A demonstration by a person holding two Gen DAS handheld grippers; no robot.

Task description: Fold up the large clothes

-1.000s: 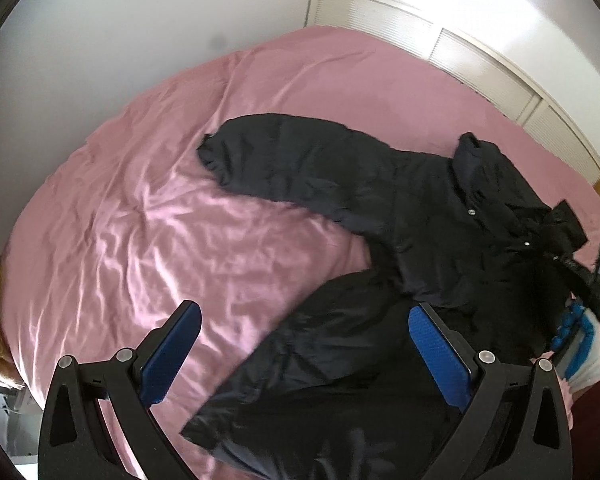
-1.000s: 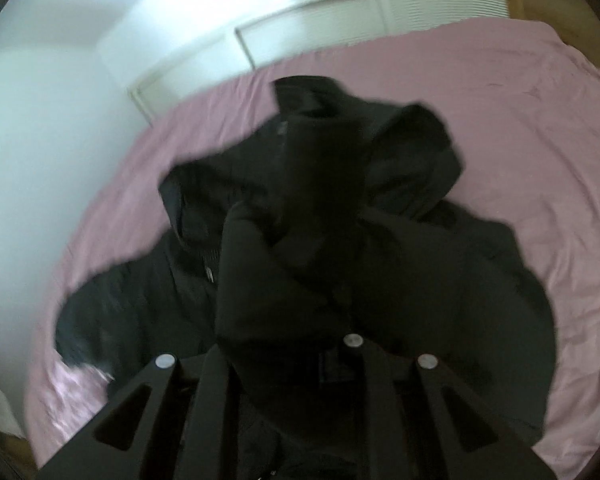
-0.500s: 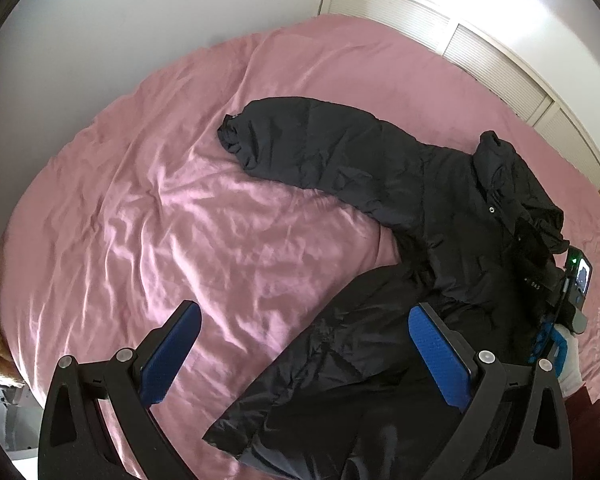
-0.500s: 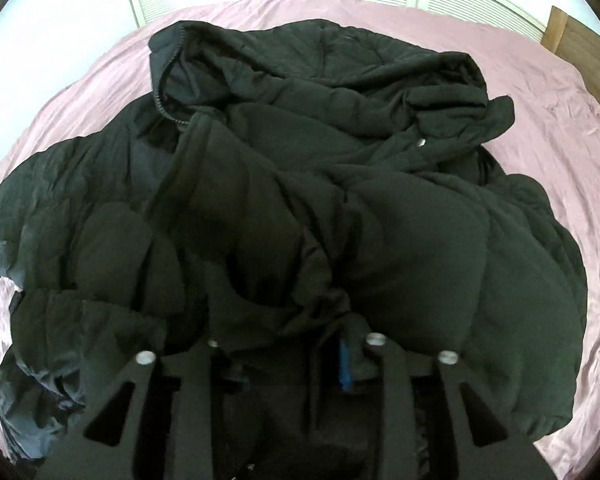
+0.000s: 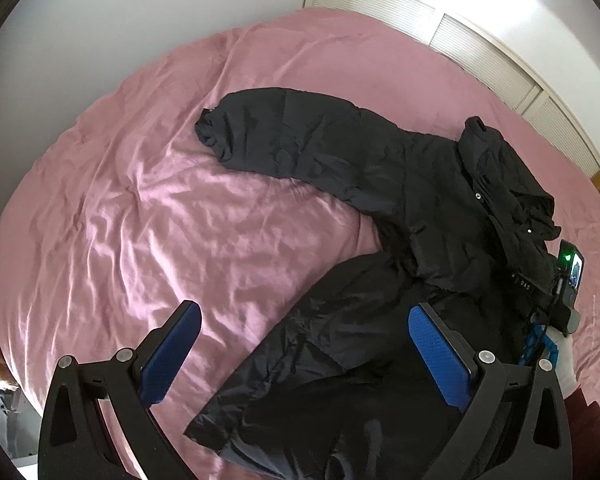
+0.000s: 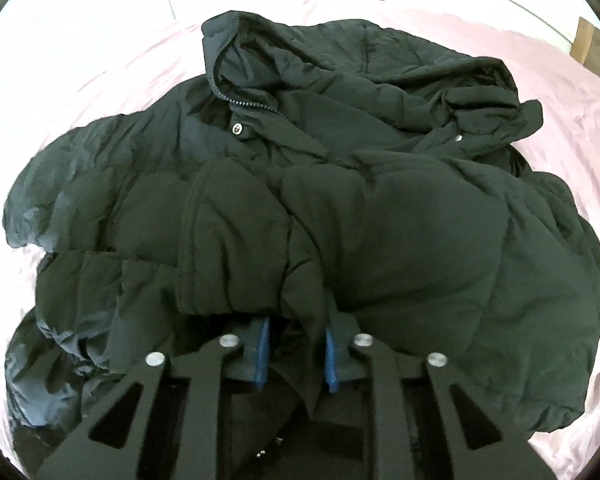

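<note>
Pink bed (image 5: 172, 216) held the black coat (image 5: 440, 208) at frame right, one sleeve folded in, other outstretched. My right claw (image 6: 296, 354) pinched that sleeve; my left claw (image 5: 304, 344) gaped wide, empty.

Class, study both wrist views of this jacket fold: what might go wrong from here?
1. The right gripper pinches only a puffy fold of the black jacket; it may slip out.
2. The left gripper is open, so the far sleeve lies unrestrained and could drag across the pink sheet.
</note>
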